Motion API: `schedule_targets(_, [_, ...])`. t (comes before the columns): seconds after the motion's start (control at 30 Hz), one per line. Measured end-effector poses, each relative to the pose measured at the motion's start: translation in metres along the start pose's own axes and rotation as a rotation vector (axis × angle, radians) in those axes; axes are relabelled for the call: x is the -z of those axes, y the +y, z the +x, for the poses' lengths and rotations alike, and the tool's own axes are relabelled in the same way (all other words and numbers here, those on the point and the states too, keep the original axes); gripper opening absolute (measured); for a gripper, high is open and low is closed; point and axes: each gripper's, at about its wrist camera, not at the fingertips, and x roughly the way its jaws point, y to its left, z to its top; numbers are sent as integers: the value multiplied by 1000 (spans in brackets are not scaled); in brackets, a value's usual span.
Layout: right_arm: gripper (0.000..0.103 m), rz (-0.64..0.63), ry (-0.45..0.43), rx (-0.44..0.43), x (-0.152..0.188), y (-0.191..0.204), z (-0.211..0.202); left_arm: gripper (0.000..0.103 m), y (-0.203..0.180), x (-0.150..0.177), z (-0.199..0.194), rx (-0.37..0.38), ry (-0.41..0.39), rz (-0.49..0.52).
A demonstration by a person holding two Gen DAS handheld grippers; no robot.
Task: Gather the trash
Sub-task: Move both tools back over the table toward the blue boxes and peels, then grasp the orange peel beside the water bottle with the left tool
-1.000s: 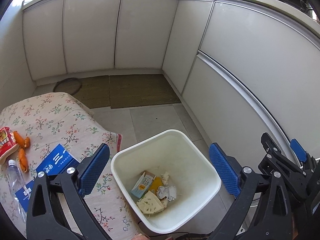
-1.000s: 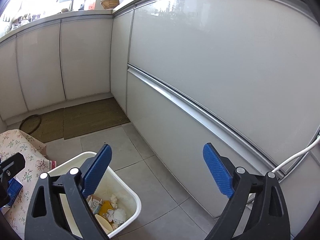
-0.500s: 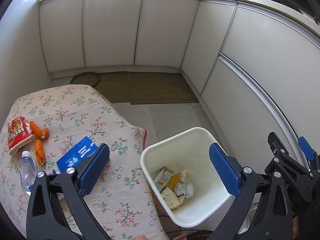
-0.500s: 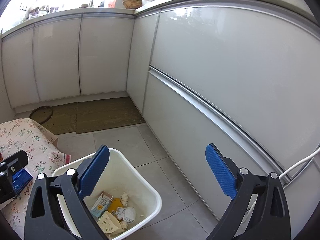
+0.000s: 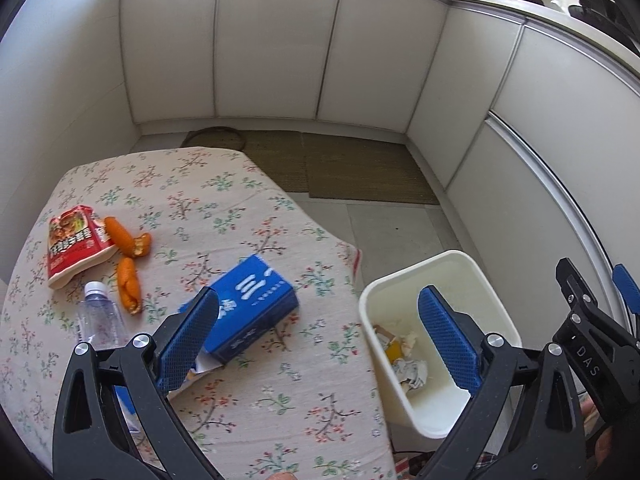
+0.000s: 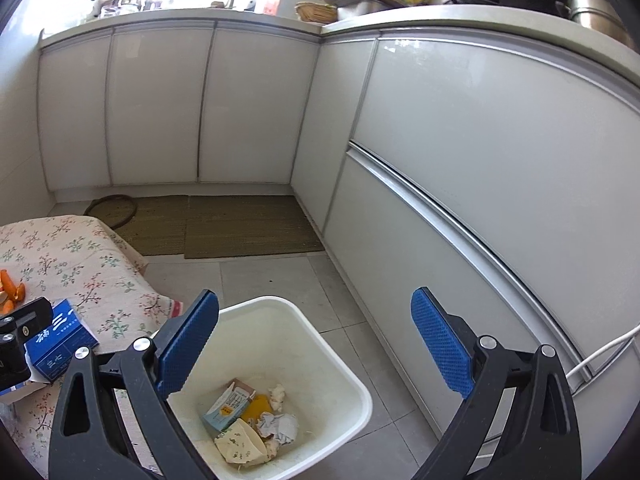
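Observation:
A white trash bin (image 5: pixel 496 292) stands on the floor beside a table with a floral cloth (image 5: pixel 224 208); it holds paper scraps and a small carton (image 6: pixel 228 404). On the table lie a blue box (image 5: pixel 256 300), a red snack packet (image 5: pixel 74 240), orange peels (image 5: pixel 128 256) and a clear plastic bottle (image 5: pixel 98 320). My left gripper (image 5: pixel 320 340) is open and empty, above the table's right edge, just right of the blue box. My right gripper (image 6: pixel 316 344) is open and empty above the bin (image 6: pixel 344 372).
White kitchen cabinets (image 6: pixel 480 160) run along the back and right. Two woven mats (image 6: pixel 224 224) and a dark ring (image 6: pixel 112 208) lie on the tiled floor. A white cable (image 6: pixel 600 352) hangs at the right.
Both grippers have swung left; the left one has moved from over the bin to over the table edge, bringing the table's items into fuller view. Both stay open and empty.

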Motion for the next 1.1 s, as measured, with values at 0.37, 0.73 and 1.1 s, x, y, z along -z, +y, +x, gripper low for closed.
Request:
schedule_targets(0.37, [94, -88, -27, -96, -10, 68, -15, 96, 77, -2, -2, -125, 35, -86])
schedule_targets(0.73, [94, -226, -42, -191, -10, 157, -27, 96, 178, 3, 12, -228, 129, -218])
schedule_targets(1.1, [94, -366, 0, -208, 7, 207, -11, 96, 245, 8, 74, -72, 293, -377])
